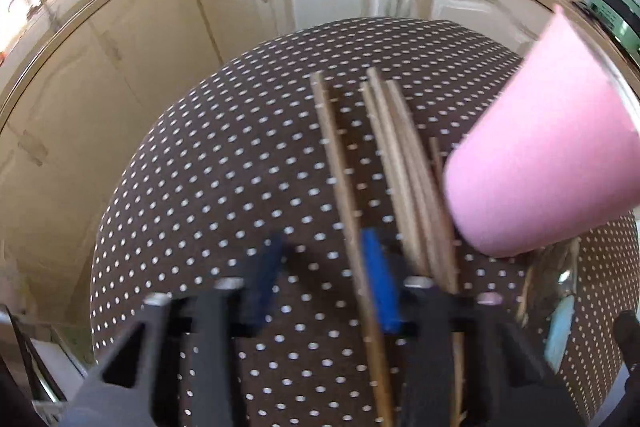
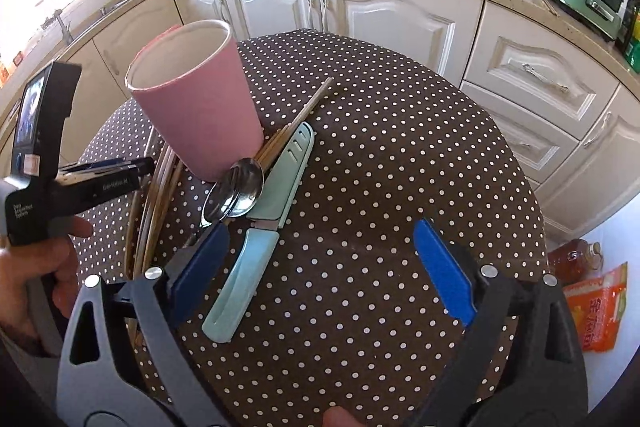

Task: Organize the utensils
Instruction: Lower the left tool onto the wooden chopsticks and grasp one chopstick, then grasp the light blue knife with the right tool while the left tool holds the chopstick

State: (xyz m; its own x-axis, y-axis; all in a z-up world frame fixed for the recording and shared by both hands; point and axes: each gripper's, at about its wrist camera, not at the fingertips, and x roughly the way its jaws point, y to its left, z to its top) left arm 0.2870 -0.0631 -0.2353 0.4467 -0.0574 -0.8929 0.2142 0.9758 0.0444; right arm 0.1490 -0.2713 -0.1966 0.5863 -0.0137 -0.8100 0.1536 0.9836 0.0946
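several chopsticks [image 1: 404, 179] lie on the table [image 1: 240, 187] beside the pink cup [image 1: 548, 155], long axis running away from the nearer left tool [image 1: 320, 267], half-closed astride one stick, not gripping.

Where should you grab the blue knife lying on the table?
Grab the knife by its light blue handle, coming from above with a finger on each long side. The handle lies flat and clear on the table, while the sheathed blade end sits beside the spoon.

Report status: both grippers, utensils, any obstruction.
Left gripper straddling one chopstick, grip unclear. Right gripper open, empty. Pink cup looks empty; spoons, knife on table. Nothing blocking cup.
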